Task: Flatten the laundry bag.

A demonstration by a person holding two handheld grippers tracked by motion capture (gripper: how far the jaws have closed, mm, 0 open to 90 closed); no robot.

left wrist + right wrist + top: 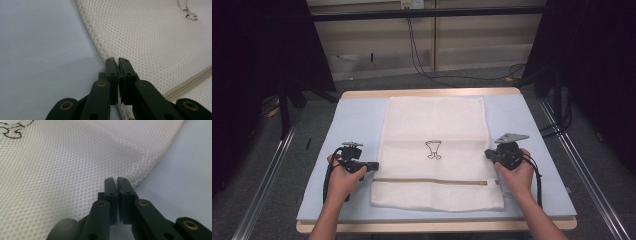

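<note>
A white mesh laundry bag (447, 125) lies flat on a light blue mat (357, 120), with a small dark drawing (433, 149) at its middle and a beige zipper line (432, 181) near its front. My left gripper (374, 166) is at the bag's left edge, just above the zipper. In the left gripper view its jaws (116, 59) are pressed together on the mesh (150, 37) border. My right gripper (487, 153) is at the bag's right edge. In the right gripper view it (115, 178) is shut on the mesh (62, 170) rim, beside the mat (185, 170).
The mat covers a wooden table (432, 92) whose rim shows at the back and front. Black curtains hang at both sides. Cables (422, 60) trail on the floor behind the table. Metal rails (267, 185) run along the floor left and right.
</note>
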